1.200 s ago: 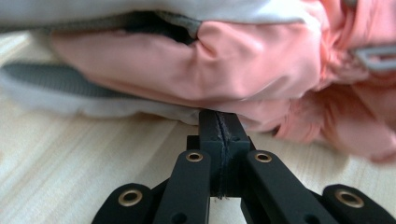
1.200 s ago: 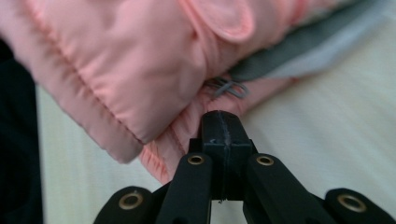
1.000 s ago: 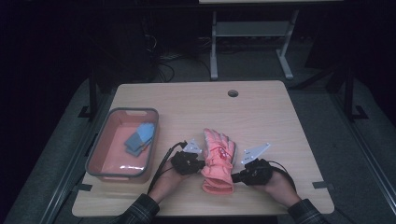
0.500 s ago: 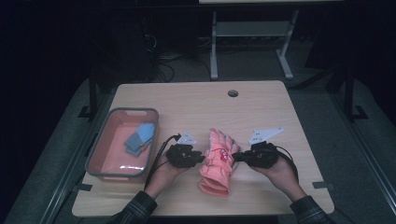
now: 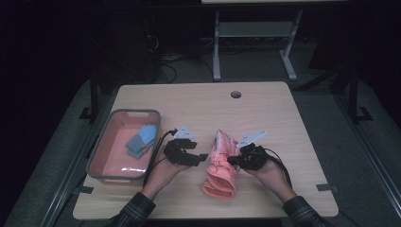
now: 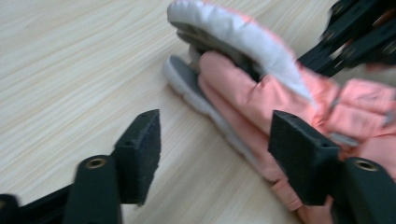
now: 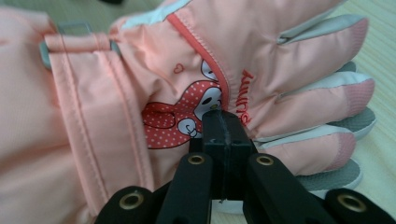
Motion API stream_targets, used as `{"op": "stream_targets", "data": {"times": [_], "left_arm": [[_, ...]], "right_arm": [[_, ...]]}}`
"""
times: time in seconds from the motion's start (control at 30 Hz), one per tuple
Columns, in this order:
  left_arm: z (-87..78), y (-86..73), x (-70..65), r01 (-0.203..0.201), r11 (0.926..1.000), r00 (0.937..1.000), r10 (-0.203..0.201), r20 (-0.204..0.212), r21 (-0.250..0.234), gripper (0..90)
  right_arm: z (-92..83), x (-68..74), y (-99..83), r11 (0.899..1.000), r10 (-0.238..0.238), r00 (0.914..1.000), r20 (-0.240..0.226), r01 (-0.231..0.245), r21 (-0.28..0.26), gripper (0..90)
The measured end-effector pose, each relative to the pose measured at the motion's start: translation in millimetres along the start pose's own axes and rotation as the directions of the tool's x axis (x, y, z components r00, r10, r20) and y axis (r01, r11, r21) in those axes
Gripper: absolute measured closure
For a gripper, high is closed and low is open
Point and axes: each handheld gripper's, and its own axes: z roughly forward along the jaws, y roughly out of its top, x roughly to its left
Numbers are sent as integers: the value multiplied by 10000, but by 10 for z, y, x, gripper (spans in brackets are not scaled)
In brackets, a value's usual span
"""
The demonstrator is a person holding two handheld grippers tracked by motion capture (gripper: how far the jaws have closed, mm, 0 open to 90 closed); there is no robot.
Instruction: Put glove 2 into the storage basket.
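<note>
Handling: the pink glove (image 5: 221,166) — we have it on the counter (image 5: 283,118) between our two hands, cuff toward us, fingers pointing away.
Glove detail: padded, pink with grey and white finger panels, a cartoon print on the back; in the right gripper view (image 7: 196,60) it is tipped up on its edge rather than lying flat.
Right gripper (image 5: 235,160): jaws closed, pinching the glove at its near side, with the fabric bunched against the pads.
Left gripper (image 5: 202,157): jaws have just been opening and now stand apart just beside the glove, nothing between them but bare counter; one pad is near the cuff in its own view (image 6: 215,154).
Step in hand: we judge the left has let go while the right keeps the glove — a regrasp or hand-over.
Next move: the left likely needs a fresh bite, or the right carries the glove alone.
Hands: both forearms come in low, grippers facing each other roughly level.
Farther off: pink tray (image 5: 101,151) at the left holding a blue cloth (image 5: 141,140), well apart from the glove.
</note>
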Motion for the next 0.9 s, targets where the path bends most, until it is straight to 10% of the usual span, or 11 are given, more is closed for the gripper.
{"op": "stream_targets", "data": {"times": [0.6,0.9], "left_arm": [[542,160,-68,87,9985,9953,-139,960,535,165],[742,20,45,925,9890,9767,-1127,1828,1156,126]], "right_arm": [[49,29,-52,9999,-132,9998,155,131,36,900],[67,9,-89,9998,-174,9998,104,173,38,900]]}}
